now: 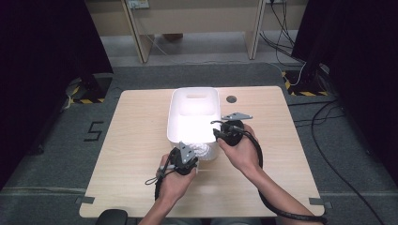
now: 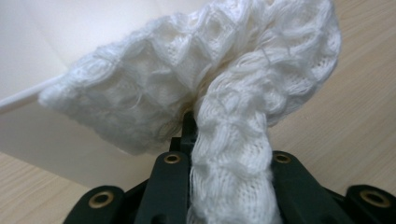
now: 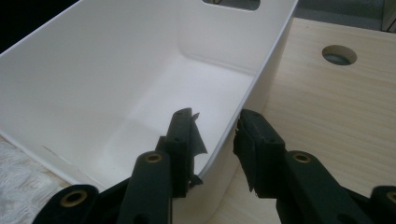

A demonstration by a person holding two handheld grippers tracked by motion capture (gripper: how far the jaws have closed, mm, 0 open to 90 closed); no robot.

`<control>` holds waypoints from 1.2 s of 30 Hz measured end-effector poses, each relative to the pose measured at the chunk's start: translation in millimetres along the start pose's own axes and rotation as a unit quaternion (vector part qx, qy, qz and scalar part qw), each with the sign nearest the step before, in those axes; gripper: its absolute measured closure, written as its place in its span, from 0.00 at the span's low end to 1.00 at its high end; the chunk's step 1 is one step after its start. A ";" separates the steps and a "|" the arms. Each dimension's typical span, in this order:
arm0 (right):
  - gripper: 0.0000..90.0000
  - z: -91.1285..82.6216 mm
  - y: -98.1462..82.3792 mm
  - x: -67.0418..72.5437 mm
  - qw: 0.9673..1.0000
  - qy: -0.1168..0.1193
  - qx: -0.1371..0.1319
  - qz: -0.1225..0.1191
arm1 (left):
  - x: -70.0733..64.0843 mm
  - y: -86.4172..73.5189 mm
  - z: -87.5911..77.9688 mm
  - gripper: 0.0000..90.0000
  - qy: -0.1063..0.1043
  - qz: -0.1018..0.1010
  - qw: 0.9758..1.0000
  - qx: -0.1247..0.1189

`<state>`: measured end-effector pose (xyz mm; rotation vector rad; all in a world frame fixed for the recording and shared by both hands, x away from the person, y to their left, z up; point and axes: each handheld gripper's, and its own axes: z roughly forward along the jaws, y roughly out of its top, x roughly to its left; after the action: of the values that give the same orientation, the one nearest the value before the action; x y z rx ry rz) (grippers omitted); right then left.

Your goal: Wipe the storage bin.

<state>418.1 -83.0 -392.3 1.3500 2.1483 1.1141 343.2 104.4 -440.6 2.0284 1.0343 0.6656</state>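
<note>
A: What is the left gripper (image 2: 224, 154) doing?

B: It is clamping a white knitted cloth (image 2: 219, 93). In the left gripper view its jaws are standing close together with a thick fold of the knit squeezed between them, and the rest of the cloth is bulging out above the tips.

A: And where is that cloth sitting?

B: At the near end of the white plastic bin (image 1: 174, 105), on the person's side. In the high view the knit is showing as a pale bunch just in front of the left gripper, against the bin's near wall (whether it is draping over the rim or only leaning on the wall, I cannot tell). In the right gripper view a patch of it is showing at the lower left corner, just outside the bin.

A: The right gripper (image 3: 217, 135)?

B: Its jaws are straddling the bin's side wall near the near right corner, one jaw inside, one outside. The inner jaw is lying close against the wall; a gap is showing between the wall and the outer jaw, so it is not pinching.

A: What is everything resting on?

B: The bin is standing upright on a light wooden table (image 1: 136, 140), with a round cable hole (image 1: 231, 99) just beyond its far right corner.
</note>
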 end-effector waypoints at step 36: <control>0.74 0.1 0.3 0.0 1.000 -0.001 0.001 0.002 | -15.6 4.4 18.0 0.85 0.001 0.028 1.000 -0.001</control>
<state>418.3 -82.9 -392.2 1.3560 2.1468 1.1133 349.7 82.7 -449.3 2.0616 0.9825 0.6980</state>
